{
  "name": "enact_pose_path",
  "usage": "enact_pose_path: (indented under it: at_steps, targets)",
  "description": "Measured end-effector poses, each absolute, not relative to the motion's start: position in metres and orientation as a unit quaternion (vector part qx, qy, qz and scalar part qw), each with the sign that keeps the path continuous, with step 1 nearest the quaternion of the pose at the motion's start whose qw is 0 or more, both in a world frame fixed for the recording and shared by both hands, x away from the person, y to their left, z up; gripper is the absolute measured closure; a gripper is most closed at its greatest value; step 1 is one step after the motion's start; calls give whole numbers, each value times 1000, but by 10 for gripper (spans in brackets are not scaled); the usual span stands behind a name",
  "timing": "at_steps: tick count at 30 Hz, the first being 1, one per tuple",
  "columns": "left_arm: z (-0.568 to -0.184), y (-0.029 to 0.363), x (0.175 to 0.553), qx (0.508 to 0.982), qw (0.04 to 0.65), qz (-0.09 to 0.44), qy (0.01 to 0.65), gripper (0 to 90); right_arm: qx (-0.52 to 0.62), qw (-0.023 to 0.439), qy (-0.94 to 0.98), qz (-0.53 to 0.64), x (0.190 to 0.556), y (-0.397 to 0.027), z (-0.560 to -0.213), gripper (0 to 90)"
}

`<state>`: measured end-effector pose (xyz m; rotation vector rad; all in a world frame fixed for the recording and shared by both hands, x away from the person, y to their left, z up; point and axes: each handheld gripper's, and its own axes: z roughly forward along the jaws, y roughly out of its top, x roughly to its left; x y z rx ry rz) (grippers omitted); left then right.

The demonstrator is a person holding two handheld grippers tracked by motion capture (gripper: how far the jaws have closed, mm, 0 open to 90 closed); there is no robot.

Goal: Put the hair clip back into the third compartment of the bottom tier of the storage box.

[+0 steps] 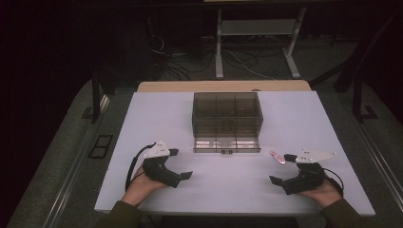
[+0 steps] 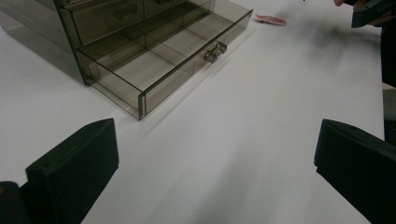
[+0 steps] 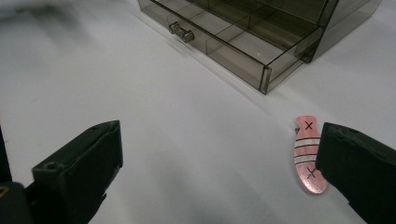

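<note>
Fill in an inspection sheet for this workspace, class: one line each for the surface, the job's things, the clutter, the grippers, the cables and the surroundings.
Surface: white table, bare apart from the items below.
Job's things: smoky clear drawer box at the centre back, its bottom drawer pulled out and its compartments looking empty; a flat pink clip with black lines and crosses lying on the table by the right gripper.
Clutter: nothing seen.
Grippers: left gripper open, holding nothing; right gripper open, holding nothing, one jaw beside the clip.
Cables: a black cable loops from the left gripper; loose cables on the floor beyond.
Surroundings: dark room, white desk legs behind the table.
</note>
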<state>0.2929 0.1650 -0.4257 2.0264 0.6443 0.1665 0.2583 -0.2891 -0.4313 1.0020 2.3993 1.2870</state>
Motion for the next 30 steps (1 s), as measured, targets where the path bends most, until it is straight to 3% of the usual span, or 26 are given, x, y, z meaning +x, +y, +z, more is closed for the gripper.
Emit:
enact_pose_path:
  at_steps: [30]
  targets:
    - [-426,165,290,829,485,76,266,0,350,132,815,442,269,-295,-419,2]
